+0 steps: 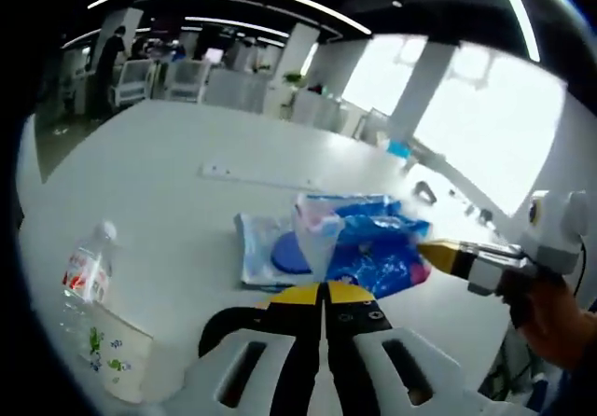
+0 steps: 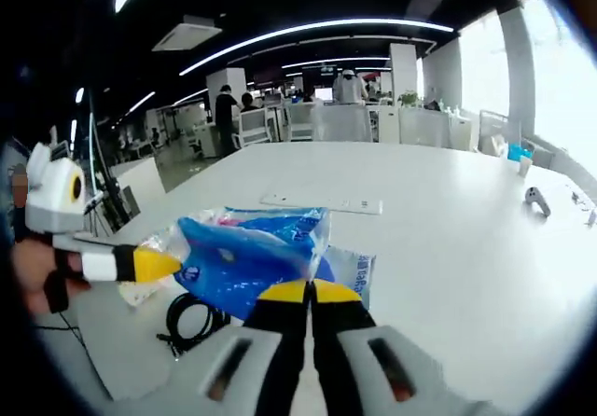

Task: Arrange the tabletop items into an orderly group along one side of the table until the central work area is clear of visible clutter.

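Left gripper view, from left: a water bottle (image 1: 89,281) stands on the white bench (image 1: 168,155), then blue plastic packets (image 1: 368,243) lie mid-bench beyond the left gripper (image 1: 322,295), its jaws pressed together and empty. The right gripper (image 1: 438,253) touches the packets' edge, its jaws closed too.

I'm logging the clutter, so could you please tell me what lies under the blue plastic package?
Under the blue plastic package lies a flat clear-wrapped pack with a blue disc, resting on the white table. The package covers its far part, so anything else beneath is hidden.
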`<state>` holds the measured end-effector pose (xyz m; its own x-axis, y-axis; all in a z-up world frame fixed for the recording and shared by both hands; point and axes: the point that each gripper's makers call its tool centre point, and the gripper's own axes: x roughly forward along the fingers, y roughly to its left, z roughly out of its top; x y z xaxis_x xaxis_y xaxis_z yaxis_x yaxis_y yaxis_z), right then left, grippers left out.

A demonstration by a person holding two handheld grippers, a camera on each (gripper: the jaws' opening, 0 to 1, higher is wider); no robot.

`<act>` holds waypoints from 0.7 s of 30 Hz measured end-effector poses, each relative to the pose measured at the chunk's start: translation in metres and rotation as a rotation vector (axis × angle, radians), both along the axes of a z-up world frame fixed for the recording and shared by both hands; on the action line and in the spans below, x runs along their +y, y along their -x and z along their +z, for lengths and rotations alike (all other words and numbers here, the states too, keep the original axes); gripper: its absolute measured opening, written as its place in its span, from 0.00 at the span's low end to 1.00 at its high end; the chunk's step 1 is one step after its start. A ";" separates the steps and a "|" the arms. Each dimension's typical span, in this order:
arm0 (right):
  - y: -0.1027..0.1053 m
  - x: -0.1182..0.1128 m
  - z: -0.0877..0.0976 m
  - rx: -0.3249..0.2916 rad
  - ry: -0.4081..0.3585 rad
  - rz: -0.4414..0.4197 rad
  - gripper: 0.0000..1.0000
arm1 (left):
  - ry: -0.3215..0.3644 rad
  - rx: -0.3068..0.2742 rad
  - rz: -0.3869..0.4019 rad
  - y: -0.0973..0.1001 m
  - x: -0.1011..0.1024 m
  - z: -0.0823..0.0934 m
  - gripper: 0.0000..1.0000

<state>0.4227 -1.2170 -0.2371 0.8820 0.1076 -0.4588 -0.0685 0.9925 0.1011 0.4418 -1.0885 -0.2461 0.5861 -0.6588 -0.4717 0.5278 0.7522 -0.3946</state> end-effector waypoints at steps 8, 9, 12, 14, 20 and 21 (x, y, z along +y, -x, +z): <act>0.002 -0.032 0.012 -0.023 0.016 -0.051 0.00 | 0.001 -0.033 -0.061 -0.003 -0.032 0.012 0.00; 0.002 -0.035 0.013 -0.025 0.017 -0.055 0.00 | 0.004 -0.034 -0.066 -0.005 -0.036 0.013 0.00; 0.002 -0.046 0.018 -0.034 0.026 -0.067 0.00 | 0.002 -0.039 -0.091 -0.006 -0.049 0.016 0.00; 0.001 -0.055 0.022 -0.038 0.036 -0.073 0.00 | 0.002 -0.055 -0.107 -0.009 -0.058 0.021 0.00; -0.003 -0.082 0.034 -0.060 0.059 -0.100 0.00 | 0.002 -0.078 -0.156 -0.017 -0.087 0.031 0.00; -0.003 -0.086 0.036 -0.062 0.061 -0.103 0.00 | 0.002 -0.085 -0.161 -0.018 -0.091 0.033 0.00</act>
